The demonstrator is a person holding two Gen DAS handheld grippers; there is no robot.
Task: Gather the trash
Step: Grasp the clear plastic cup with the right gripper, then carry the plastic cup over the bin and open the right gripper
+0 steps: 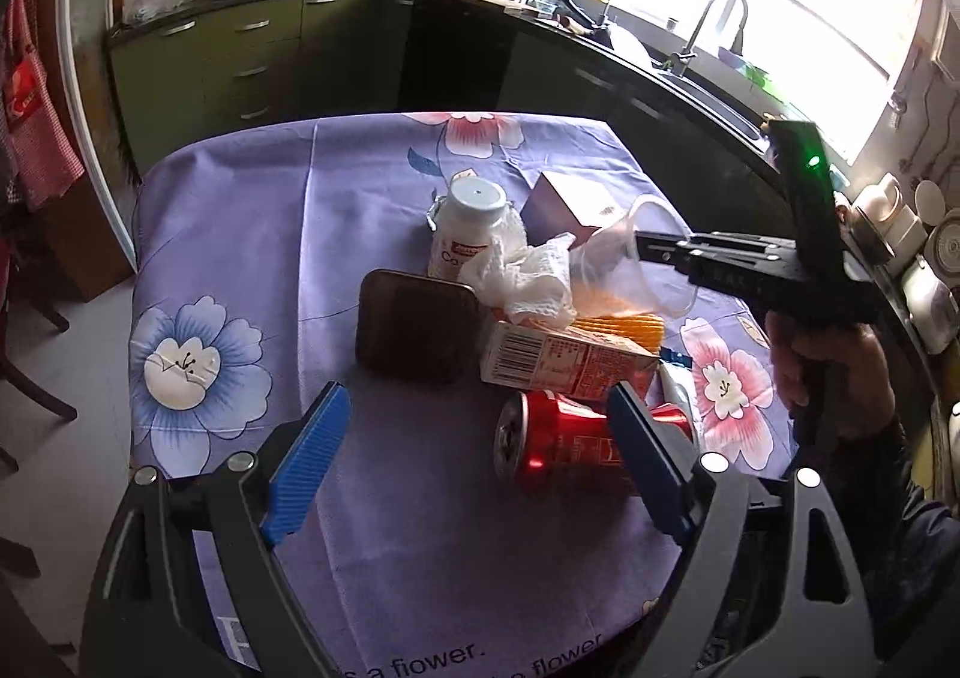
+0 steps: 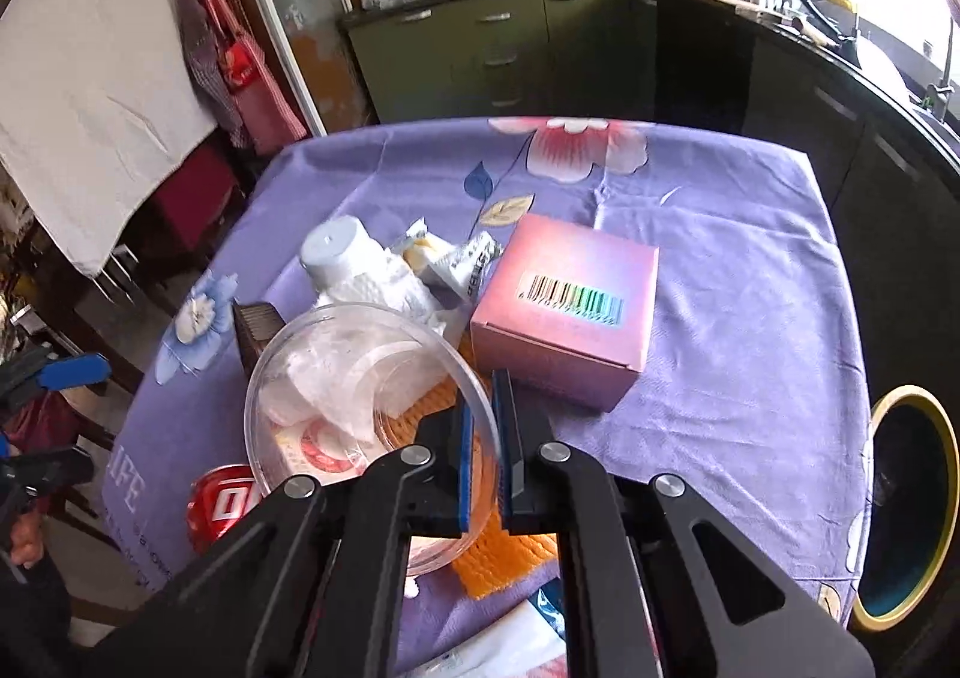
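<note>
**Two grippers over the trash pile**

Two tools work mid-table [image 2: 750,282]. The right gripper [image 2: 486,438] pinches the rim of a clear plastic cup [image 2: 336,378] holding crumpled tissue. The left gripper [image 1: 480,438] gapes wide, empty, beside a red can [image 1: 558,444] near the front edge.

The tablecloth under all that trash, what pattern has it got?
Lilac tablecloth printed with big pink and blue flowers; the right wrist view shows it best.

Colours across the cluttered surface

I see a lilac cloth [image 1: 372,210] printed with pink and blue flowers, a red can [image 1: 558,447], a pink box [image 2: 564,312] with a rainbow barcode, an orange mat [image 2: 504,558], and blue-padded tongs [image 1: 480,450].
</note>
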